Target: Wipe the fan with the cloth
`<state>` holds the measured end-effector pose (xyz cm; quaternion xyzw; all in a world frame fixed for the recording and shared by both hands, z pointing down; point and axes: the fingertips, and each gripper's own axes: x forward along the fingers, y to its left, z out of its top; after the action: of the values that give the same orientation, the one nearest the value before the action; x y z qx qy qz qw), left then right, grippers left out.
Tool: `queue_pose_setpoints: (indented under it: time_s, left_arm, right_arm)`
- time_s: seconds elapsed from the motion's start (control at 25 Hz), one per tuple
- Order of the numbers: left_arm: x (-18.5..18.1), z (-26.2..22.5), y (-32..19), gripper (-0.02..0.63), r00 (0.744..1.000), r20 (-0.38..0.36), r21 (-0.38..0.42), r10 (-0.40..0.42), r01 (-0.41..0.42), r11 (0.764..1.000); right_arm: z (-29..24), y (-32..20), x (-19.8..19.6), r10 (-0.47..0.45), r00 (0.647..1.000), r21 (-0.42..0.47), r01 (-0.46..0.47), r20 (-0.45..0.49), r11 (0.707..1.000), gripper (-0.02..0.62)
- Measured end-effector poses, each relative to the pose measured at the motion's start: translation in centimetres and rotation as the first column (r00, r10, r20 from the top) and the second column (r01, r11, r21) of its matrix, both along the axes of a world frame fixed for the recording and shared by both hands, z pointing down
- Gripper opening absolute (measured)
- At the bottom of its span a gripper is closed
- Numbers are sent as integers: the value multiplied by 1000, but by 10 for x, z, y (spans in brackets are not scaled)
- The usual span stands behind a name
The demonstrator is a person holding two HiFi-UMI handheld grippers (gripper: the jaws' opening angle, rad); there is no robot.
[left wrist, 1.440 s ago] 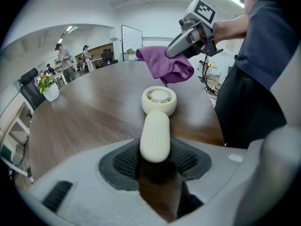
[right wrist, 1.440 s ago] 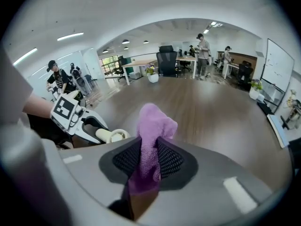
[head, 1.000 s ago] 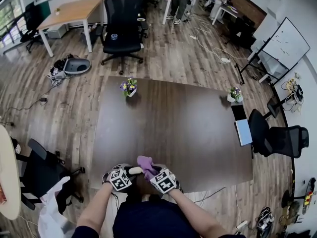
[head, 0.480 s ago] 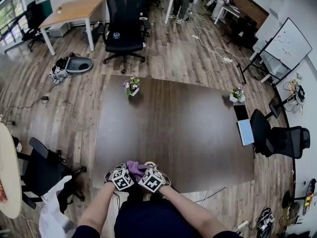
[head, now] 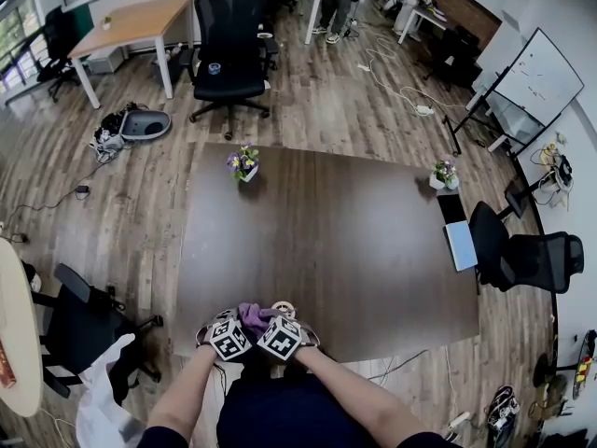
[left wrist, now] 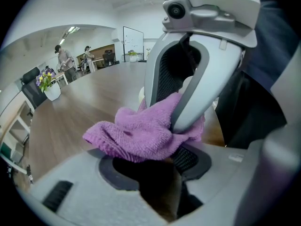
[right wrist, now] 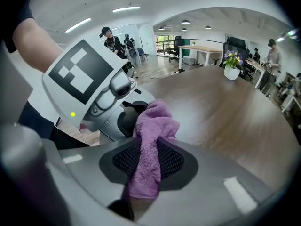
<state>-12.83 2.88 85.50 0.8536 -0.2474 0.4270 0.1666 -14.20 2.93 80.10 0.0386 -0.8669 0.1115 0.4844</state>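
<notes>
At the near edge of the dark brown table (head: 326,231) both grippers stand tip to tip. My right gripper (head: 266,318) (right wrist: 150,168) is shut on a purple cloth (head: 250,313) (right wrist: 153,140), which hangs between its black mesh pads. The cloth (left wrist: 136,135) drapes over the mouth of my left gripper (head: 244,324) (left wrist: 155,173) and hides most of its jaws. A small white fan (head: 283,307) (left wrist: 141,95) shows only as a pale round piece just beyond the grippers, behind the right gripper (left wrist: 171,121). It appears held by the left gripper.
Two small flower pots (head: 242,164) (head: 442,175) stand at the table's far side, and a flat blue-grey device (head: 458,247) lies at its right edge. Black office chairs (head: 229,45) (head: 522,259) (head: 84,325) surround the table. People stand far back.
My right gripper has swung left and down with the cloth, from beside the left gripper to right against its tip. The cloth now covers the left jaws. The left gripper has stayed put.
</notes>
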Motion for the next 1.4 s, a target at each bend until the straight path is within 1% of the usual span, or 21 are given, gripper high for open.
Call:
queue_pose_setpoints:
  time_s: [0.12, 0.24, 0.4, 0.6, 0.76, 0.84, 0.92, 1.0, 1.16, 1.2, 1.24, 1.32, 1.4]
  left_arm:
    - [-1, 0, 0, 202, 1000, 1, -2, -4, 4, 1000]
    - [-2, 0, 0, 199, 1000, 4, 0, -10, 10, 1000]
    - [-2, 0, 2, 198, 1000, 3, -1, -19, 19, 1000]
    - [0, 0, 0, 198, 1000, 8, -6, -27, 28, 1000]
    - [2, -3, -3, 199, 998, 12, -15, -67, 67, 998]
    - [2, -4, -8, 232, 996, 15, -5, -87, 87, 996]
    - [5, -5, -11, 241, 997, 12, 5, -83, 82, 997]
    - [10, -6, -15, 244, 998, 7, 14, -60, 60, 998]
    - [21, -4, -24, 242, 999, 5, 23, -39, 39, 999]
    - [23, -3, -25, 229, 999, 8, 20, -38, 38, 999]
    - [25, -2, -26, 191, 999, 13, 16, -37, 37, 999]
    - [27, -2, -26, 192, 999, 20, 8, -34, 34, 999]
    - [27, -2, -27, 192, 999, 18, 7, -35, 34, 999]
  right_arm:
    - [-1, -12, 11, 61, 998, 15, -61, -14, 998, 109]
    - [-3, -19, 21, 129, 992, -15, -129, -3, 991, 109]
    - [-4, -21, 28, 186, 982, -44, -185, 21, 982, 109]
    - [-11, -37, 41, 262, 964, -38, -260, 46, 965, 109]
    - [-19, -53, 58, 328, 943, -36, -326, 61, 945, 109]
    - [-21, -62, 68, 367, 928, -40, -365, 59, 930, 109]
    - [-23, -71, 77, 401, 914, -39, -399, 56, 916, 109]
    - [-22, -80, 86, 430, 902, -30, -429, 49, 903, 109]
    - [-14, -90, 101, 469, 883, -22, -468, 15, 883, 110]
    - [-12, -91, 102, 471, 882, -23, -471, 9, 882, 110]
    - [-11, -91, 104, 473, 881, -25, -473, 5, 881, 110]
    - [-11, -91, 106, 478, 878, -27, -478, 4, 878, 110]
    - [-12, -90, 106, 470, 883, -16, -469, 3, 883, 110]
